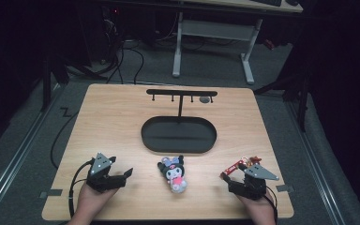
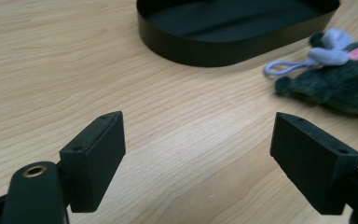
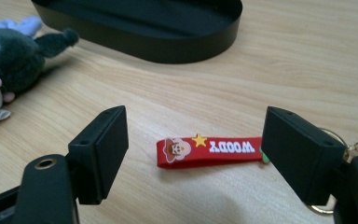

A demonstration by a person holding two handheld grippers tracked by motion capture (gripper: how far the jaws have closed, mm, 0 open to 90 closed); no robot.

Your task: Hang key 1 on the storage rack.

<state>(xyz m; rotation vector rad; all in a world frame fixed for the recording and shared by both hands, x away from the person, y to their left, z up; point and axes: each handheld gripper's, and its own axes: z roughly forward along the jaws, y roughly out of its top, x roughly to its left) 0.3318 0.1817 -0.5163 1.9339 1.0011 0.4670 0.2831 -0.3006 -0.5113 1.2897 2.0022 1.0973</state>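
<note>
The red strap (image 3: 207, 150) (lettered WOODY) lies flat on the table (image 1: 112, 122) between the right gripper (image 3: 193, 154)'s wide-open jaws, untouched; the left gripper (image 2: 198, 161) gapes empty.

Left gripper (image 1: 122, 176), right gripper (image 1: 228, 179): jaws apart.

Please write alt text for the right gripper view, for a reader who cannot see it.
A red strap printed with "WOODY" lies flat on the wooden table, just beyond the open right gripper. Behind it stand a black oval tray and, at left, a dark plush toy.
</note>
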